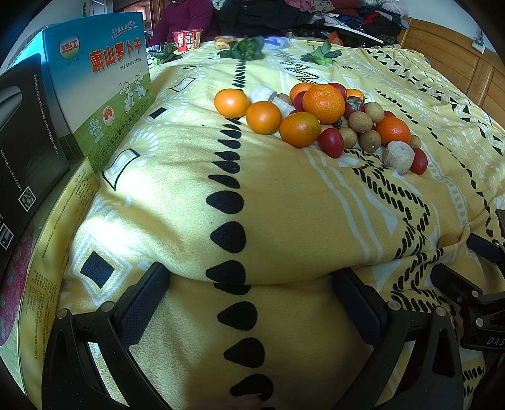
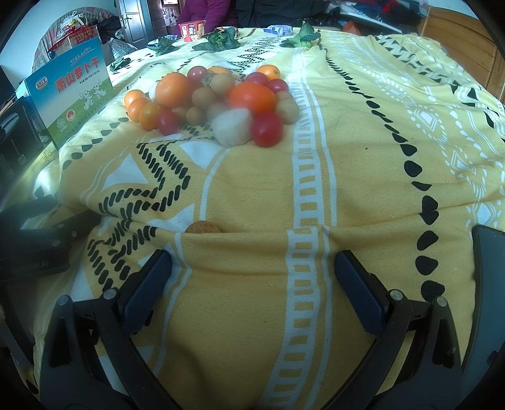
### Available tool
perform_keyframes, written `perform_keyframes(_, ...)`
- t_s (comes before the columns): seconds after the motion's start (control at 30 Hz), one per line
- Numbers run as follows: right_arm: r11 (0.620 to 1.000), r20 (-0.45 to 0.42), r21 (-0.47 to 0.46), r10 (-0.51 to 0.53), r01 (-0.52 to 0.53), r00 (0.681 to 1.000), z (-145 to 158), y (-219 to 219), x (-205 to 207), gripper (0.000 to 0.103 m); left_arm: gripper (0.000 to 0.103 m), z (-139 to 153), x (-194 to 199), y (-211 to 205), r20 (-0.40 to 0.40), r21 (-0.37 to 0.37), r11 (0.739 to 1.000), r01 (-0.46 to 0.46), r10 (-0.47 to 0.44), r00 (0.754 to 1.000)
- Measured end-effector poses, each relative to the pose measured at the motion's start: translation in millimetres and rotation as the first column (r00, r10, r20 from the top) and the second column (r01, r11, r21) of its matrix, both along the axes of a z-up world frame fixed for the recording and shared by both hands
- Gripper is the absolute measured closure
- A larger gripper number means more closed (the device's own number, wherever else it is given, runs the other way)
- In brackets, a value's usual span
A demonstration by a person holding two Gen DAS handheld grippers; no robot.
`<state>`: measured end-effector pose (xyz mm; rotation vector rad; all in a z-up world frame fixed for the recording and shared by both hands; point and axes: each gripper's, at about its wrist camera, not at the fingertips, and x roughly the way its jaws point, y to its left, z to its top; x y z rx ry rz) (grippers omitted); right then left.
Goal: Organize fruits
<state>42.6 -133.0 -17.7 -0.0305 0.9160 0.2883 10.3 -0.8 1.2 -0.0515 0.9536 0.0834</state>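
A heap of fruit lies on the yellow patterned blanket (image 1: 176, 176): several oranges (image 1: 323, 103), red cherry tomatoes (image 1: 330, 142), tan longans (image 1: 360, 121) and pale root chunks (image 1: 398, 157). The same heap shows in the right wrist view, with an orange (image 2: 252, 97), a tomato (image 2: 267, 128) and a white chunk (image 2: 233, 126) at its near edge. One stray longan (image 2: 203, 227) sits half hidden in a blanket fold near me. My left gripper (image 1: 251, 295) is open over bare blanket, well short of the heap. My right gripper (image 2: 252, 277) is also open and holds nothing.
A blue and green printed box (image 1: 101, 94) and a black box (image 1: 28, 142) stand at the left. Leafy greens (image 1: 244, 49) and a red noodle cup (image 1: 187, 39) lie at the far edge, where a person in a purple sleeve (image 1: 181, 19) sits. A dark phone (image 2: 486, 284) lies at the right.
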Motion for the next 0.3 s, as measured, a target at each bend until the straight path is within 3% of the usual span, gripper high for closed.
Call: perform_keyframes(0.3, 1.0, 0.0, 0.0, 0.0, 0.0, 1.0, 0.0, -0.1, 0.2, 0.0, 0.0, -0.9, -1.6, 0.8, 0.001, -0.002, 1.0, 0.0, 0.0, 1.0)
